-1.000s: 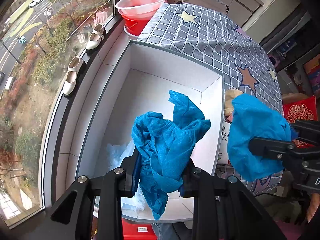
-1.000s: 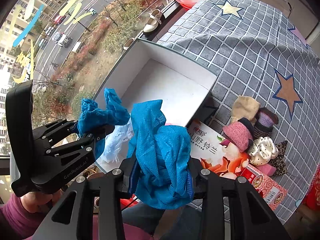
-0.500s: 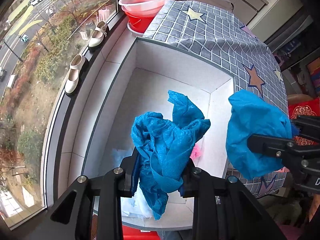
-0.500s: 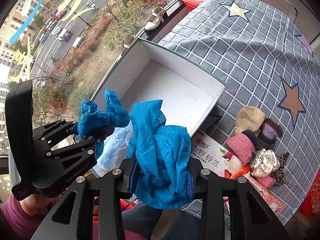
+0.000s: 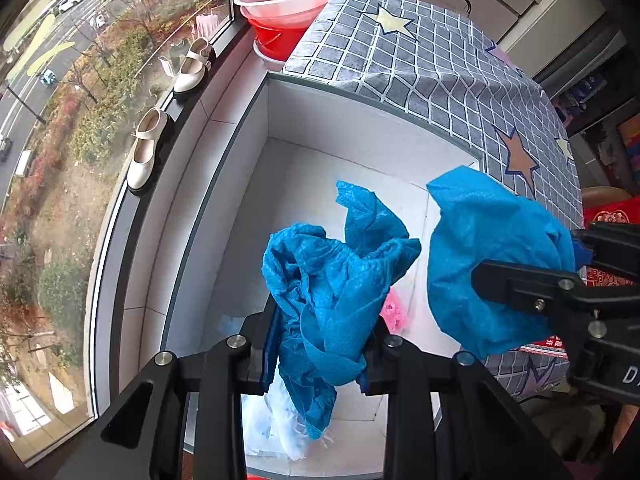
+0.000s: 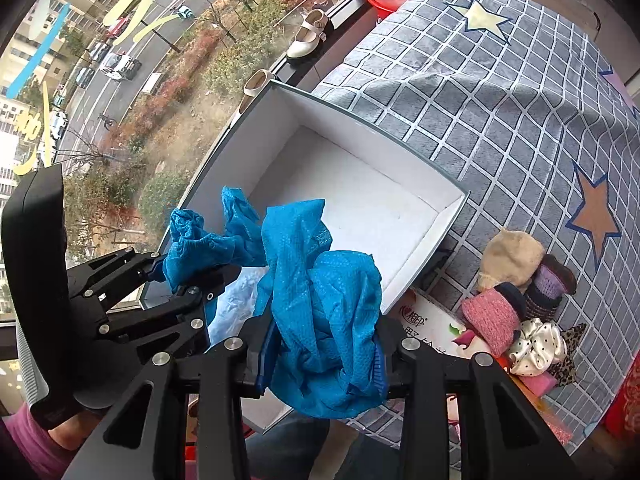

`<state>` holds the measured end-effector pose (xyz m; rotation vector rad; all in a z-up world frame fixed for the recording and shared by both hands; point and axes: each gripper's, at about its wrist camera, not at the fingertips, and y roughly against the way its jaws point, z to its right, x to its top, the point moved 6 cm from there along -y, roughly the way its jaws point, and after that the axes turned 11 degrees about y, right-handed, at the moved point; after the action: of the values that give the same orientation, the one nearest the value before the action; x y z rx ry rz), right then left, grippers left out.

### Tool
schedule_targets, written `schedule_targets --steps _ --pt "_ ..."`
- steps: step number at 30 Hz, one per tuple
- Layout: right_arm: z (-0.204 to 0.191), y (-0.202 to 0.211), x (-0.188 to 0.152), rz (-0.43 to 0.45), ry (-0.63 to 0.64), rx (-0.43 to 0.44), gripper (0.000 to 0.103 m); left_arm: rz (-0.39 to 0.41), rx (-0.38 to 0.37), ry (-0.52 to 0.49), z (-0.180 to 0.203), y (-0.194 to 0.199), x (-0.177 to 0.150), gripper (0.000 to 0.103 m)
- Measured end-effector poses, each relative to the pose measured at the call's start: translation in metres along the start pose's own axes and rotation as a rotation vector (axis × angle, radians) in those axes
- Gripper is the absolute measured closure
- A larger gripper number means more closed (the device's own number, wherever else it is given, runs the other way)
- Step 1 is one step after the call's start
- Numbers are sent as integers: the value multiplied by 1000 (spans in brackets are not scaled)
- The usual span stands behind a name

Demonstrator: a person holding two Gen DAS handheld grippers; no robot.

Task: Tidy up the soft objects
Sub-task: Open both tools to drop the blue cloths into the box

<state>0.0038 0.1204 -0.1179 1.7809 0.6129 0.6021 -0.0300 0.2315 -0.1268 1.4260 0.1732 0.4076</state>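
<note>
My left gripper (image 5: 320,344) is shut on a crumpled blue cloth (image 5: 332,280) and holds it above the near end of an open white box (image 5: 320,120). My right gripper (image 6: 320,356) is shut on a second blue cloth (image 6: 320,304), also over the box's (image 6: 360,120) near corner; it shows at the right of the left wrist view (image 5: 488,256). A pale blue soft item (image 5: 268,420) and a pink one (image 5: 394,312) lie on the box floor. The left gripper with its cloth (image 6: 208,244) shows at left in the right wrist view.
A pile of socks and scrunchies (image 6: 524,312) lies on the grey checked tablecloth (image 6: 500,100) right of the box, on a printed carton (image 6: 440,332). Red and pink basins (image 5: 288,4) stand beyond the table. White shoes (image 5: 146,148) sit on the window sill at left.
Both grippers have moved forward over the box, each still holding its blue cloth. More of the box floor and the pink item have come into view.
</note>
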Motion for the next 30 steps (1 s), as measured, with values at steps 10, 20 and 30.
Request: schedule_targets --steps 10,20,30 --pt "6 -7 10 -12 2 -8 64 -9 7 3 1 -3 6 71" --pt "6 -11 14 -17 10 5 59 13 14 -45 10 0 6 32" --pt "14 1 17 19 -28 3 1 96 -51 -9 13 16 11 0"
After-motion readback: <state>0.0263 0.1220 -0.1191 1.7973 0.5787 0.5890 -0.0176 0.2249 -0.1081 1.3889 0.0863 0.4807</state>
